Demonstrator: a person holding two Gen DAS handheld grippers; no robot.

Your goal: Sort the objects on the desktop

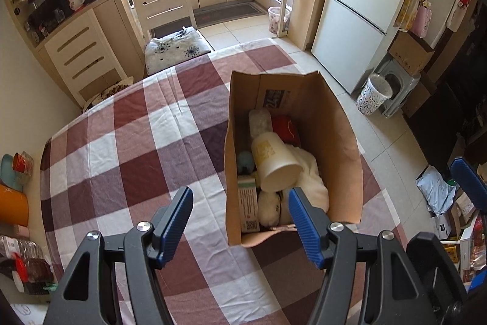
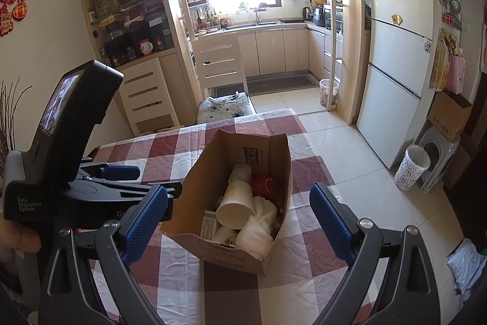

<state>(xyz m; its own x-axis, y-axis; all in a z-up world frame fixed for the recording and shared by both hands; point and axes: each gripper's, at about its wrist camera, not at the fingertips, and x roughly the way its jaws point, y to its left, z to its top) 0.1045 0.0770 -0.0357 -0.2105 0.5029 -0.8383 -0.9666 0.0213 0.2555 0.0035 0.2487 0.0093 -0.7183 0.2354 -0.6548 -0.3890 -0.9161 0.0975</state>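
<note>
The cardboard box (image 2: 243,221) is seen standing open on the checked tablecloth (image 2: 304,273), near the table's right edge. It is packed with sorted items: a pale paper cup (image 2: 234,209) lying on its side on top, a white cloth (image 2: 258,224) beside it, a red object (image 2: 264,183) behind, and a small green-printed carton (image 2: 208,223) against the near wall. No loose object is seen on the cloth around the box. The collecting step is therefore judged to be nearly or wholly done.

The left gripper (image 1: 240,221) is held above the box's near wall, its jaws partly spread with nothing pressed between them. The right gripper (image 2: 240,229) is held before the box, its jaws wide and empty.

If the box is to be moved next, its walls would need to be approached from both sides and clamped gently, since thin cardboard is likely to buckle.
</note>
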